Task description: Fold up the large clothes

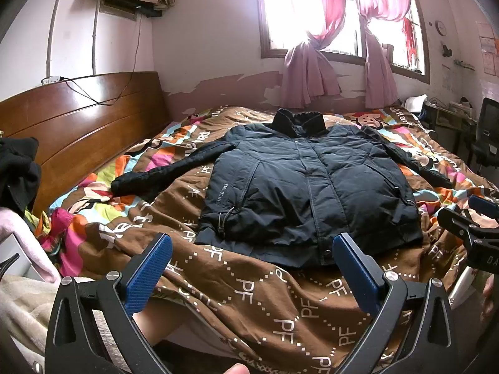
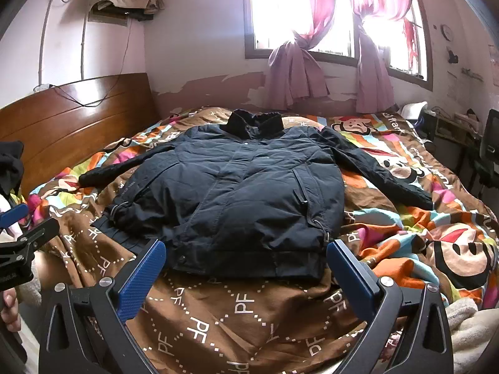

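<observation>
Both grippers are standing with jaws spread fully apart and nothing between them. The left gripper (image 1: 252, 268) is hovering short of the jacket (image 1: 308, 193), near its hem on the side toward the headboard (image 1: 78, 118); the right gripper (image 2: 246, 274) is hovering at the hem's other end, also clear of the cloth.

Judgement on the step in hand: folding is not yet begun, and the first grasp is pending. To do it well, each gripper should be taking one layer stack cleanly at a sleeve or hem corner, pinching deep enough that the padded fabric is not slipping, and lifting both sides evenly.

The jacket is lying front up, closed and flat in the middle of the bed (image 1: 265, 305), collar pointing toward the window (image 1: 312, 9), hem nearest the jaws. Both sleeves are spreading outward from the jacket body, one toward the headboard, one away from it.
</observation>
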A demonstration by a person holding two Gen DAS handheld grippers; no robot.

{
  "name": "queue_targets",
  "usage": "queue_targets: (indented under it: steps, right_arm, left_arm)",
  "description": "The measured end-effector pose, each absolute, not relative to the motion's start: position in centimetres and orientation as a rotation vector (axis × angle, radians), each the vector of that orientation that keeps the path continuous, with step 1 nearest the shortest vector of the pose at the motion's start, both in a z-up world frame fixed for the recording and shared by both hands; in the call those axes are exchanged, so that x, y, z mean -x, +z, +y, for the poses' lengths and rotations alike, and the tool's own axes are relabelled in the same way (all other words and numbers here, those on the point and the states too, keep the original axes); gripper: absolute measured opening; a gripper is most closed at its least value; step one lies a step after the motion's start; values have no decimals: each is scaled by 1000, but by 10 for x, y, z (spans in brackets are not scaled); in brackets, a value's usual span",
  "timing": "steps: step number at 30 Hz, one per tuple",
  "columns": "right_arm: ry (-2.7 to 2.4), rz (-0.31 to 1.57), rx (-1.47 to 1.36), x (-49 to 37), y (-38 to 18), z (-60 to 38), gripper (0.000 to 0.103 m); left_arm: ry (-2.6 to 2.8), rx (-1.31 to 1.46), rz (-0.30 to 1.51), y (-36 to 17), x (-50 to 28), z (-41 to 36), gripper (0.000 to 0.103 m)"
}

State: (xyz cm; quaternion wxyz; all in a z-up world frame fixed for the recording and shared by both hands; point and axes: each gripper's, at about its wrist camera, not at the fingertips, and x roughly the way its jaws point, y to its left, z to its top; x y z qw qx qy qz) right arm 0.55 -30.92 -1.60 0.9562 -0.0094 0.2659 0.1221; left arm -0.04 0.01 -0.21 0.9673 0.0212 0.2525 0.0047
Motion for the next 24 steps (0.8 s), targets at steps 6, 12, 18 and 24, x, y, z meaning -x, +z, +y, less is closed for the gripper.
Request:
queue_targets:
  steps: [6,12,18,24]
  right_arm:
    - [247,540,17,-7,-16,-315,103]
    - [247,541,13,-9,-16,-317,103]
    - [248,540,14,-9,-18,-316,103]
    - [245,542,11,-9,-18,-316,103]
  left_arm:
    - [11,-49,506,3,1,-2,101]
    - [14,-46,509,5,-2,0,101]
    - [12,-50,504,4,0,0,101]
    - [11,-50,503,3,0,0,101]
